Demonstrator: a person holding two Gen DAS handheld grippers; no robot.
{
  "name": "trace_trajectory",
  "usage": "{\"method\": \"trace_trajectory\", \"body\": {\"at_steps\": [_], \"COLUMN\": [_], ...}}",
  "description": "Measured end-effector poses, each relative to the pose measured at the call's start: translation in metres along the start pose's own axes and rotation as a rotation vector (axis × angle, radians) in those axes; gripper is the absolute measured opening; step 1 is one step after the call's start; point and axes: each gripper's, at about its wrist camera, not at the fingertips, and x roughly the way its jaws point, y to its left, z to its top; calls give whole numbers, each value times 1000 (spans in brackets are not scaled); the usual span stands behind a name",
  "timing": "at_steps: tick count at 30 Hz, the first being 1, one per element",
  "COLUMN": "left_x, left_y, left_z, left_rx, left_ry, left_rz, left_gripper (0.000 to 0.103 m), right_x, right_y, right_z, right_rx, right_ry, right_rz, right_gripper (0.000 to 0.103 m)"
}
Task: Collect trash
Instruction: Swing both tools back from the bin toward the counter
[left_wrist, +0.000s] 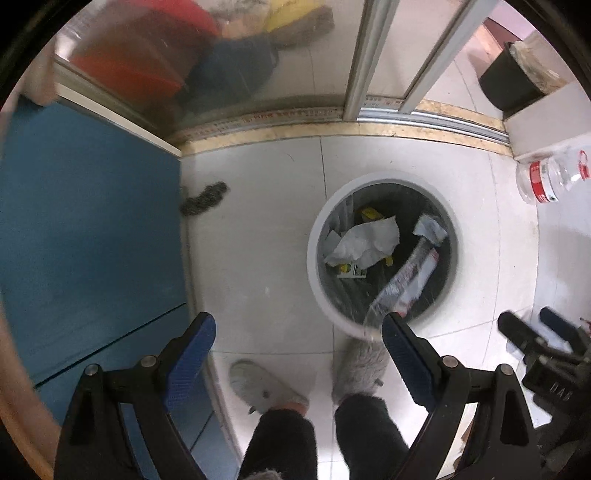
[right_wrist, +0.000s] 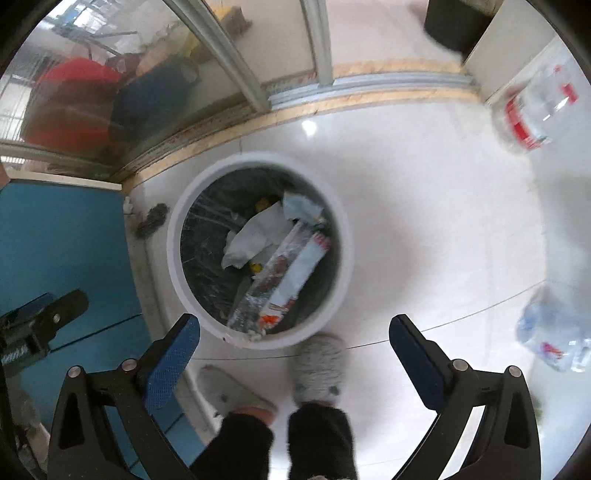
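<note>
Evidently a drop-off step is just finished or a new pickup is about to be chosen, as both tools are held empty above the round white-rimmed bin with a dark liner (left_wrist: 316, 254). The left gripper (left_wrist: 297, 332) is spread wide with nothing between its blue pads; the right gripper (right_wrist: 293, 334) is likewise wide and empty. Inside the bin, crumpled white paper (left_wrist: 365, 240) and a long silvery printed wrapper (right_wrist: 284, 277) are seen. A clear plastic bottle with a red label (right_wrist: 535, 110) lies on the pale tiled floor (right_wrist: 424, 221), well apart from the bin. Presumably it is to be approached next, and a reach to the right with the jaws kept wide is called for.
</note>
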Motion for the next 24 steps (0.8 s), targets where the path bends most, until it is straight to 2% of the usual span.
{"method": "trace_trajectory", "body": {"at_steps": [3, 9, 16, 20, 24], "left_x": [-46, -149, -253, -295, -325], "left_y": [-1, -3, -9, -12, -2], "left_z": [-14, -39, -71, -87, -97], "left_rx": [0, -8, -9, -12, -34], "left_ry": [-24, -84, -144, -173, -211], "left_rz": [-3, -24, -65, -89, -111], "left_gripper": [92, 92, 92, 92, 92], "right_x": [-52, -170, -294, -357, -395], "right_y": [2, 13, 16, 16, 22], "right_z": [-7, -29, -65, -88, -103], "right_rx": [-5, -43, -49, -52, -60], "right_ry": [-19, -75, -136, -177, -201], "right_rz": [-43, -77, -53, -37, -23], "right_gripper": [103, 103, 103, 103, 103]}}
